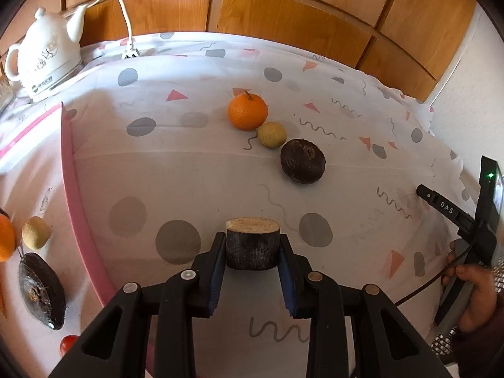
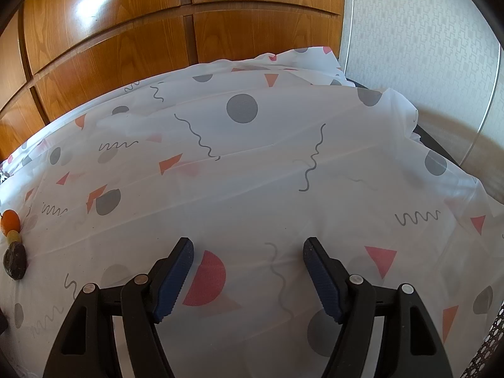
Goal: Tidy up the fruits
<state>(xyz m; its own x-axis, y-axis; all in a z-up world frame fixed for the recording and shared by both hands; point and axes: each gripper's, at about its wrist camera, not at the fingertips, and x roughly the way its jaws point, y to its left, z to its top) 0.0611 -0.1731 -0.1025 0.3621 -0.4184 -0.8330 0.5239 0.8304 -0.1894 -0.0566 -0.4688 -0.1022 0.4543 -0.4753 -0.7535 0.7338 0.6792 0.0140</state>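
The left gripper (image 1: 252, 249) pinches a short dark cylinder of cut fruit with a pale flat top (image 1: 253, 242) between its blue pads, cut face upward, above the white patterned tablecloth (image 1: 176, 163). Ahead and slightly right of it lies a diagonal row: a round orange (image 1: 247, 111), a small yellow-green fruit (image 1: 272, 134) and a dark brown round fruit (image 1: 301, 161). The open end of the row, beside the dark fruit, lies nearest the held piece. The right gripper (image 2: 248, 278) is spread wide and empty, well apart from the row.
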